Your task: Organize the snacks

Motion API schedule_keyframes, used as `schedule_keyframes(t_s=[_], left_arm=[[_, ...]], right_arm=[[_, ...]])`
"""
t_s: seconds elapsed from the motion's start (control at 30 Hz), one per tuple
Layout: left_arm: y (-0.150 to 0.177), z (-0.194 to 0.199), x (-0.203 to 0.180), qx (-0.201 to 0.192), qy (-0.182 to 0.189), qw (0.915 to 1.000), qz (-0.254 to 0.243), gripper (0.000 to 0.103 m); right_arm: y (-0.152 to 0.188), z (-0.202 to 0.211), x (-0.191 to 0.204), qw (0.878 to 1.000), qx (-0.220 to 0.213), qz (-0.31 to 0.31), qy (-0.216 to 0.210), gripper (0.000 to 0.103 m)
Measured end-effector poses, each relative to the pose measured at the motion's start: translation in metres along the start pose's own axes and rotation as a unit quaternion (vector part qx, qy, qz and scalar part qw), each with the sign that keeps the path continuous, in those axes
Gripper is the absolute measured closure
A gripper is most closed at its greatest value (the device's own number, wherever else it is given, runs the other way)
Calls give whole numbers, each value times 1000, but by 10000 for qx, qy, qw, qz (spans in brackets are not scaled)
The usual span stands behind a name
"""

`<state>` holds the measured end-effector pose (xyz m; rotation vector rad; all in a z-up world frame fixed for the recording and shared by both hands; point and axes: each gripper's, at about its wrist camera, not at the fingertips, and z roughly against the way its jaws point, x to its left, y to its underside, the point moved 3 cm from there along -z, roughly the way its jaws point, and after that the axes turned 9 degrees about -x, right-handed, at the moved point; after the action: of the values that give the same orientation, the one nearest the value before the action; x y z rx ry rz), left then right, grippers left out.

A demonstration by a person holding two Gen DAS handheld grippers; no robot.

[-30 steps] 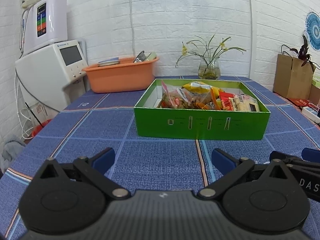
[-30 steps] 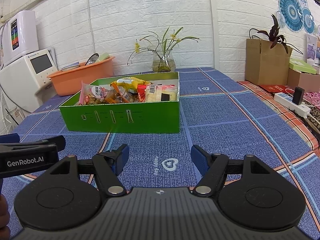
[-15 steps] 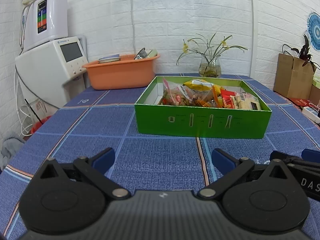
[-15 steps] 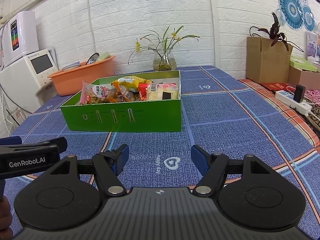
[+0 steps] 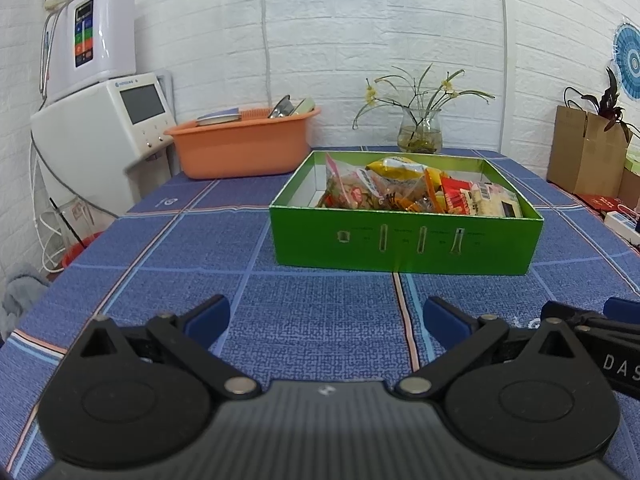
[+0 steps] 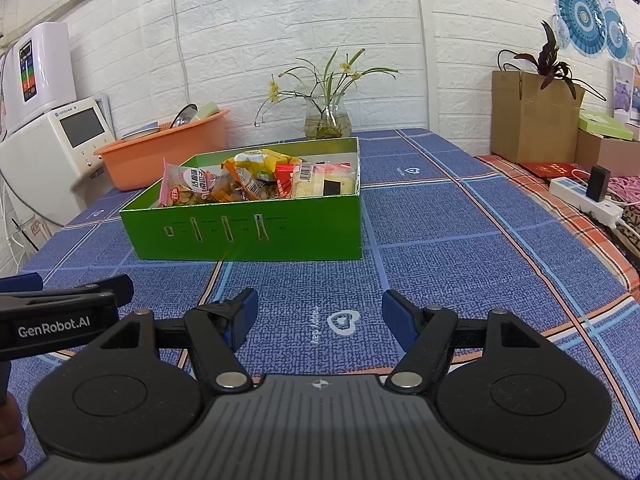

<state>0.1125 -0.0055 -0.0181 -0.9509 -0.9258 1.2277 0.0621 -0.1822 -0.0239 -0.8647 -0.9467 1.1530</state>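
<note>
Open green box (image 5: 404, 244), snack packets (image 5: 416, 196) piled inside

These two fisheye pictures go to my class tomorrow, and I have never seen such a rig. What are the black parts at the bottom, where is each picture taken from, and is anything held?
Each picture comes from a camera on a hand-held gripper, looking forward along its two fingers. One shows the left gripper, the other the right gripper. Both are open and hold nothing. Ahead, on the blue checked tablecloth, stands a green box filled with snack packets. Behind it are an orange basin and a glass vase.

Snacks (image 5: 420, 196) in box (image 5: 404, 246), basin (image 5: 240, 148) behind-left
</note>
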Motion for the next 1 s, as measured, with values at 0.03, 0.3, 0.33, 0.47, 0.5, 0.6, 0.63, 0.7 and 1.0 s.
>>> schedule_keyframes(t_s=[0.03,0.3,0.33,0.47,0.5,0.6,0.63,0.7,1.0], left_arm=[[0,0,0,0,-2,10000,2,0],[0,1,2,-4,-16,10000,24,0],[0,1,2,-5,-7,10000,16,0],[0,2,0,-30,16,10000,7,0],[0,2,0,-37,15,10000,1,0],[0,3,-1,-55,7,10000,-20,0],[0,4,-1,-60,9,10000,-19,0],[0,4,-1,-78,5,10000,-17,0],[0,7,-1,-75,16,10000,35,0]], right_arm=[[0,0,0,10000,-2,0,1,0],[0,0,0,10000,5,4,-3,0],[1,0,0,10000,11,4,-3,0],[3,1,1,10000,30,0,-18,0],[3,2,2,10000,35,8,-24,0],[2,3,3,10000,19,18,-21,0],[2,3,3,10000,9,19,-16,0],[2,4,3,10000,-6,21,-5,0],[1,7,4,10000,-26,44,-10,0]])
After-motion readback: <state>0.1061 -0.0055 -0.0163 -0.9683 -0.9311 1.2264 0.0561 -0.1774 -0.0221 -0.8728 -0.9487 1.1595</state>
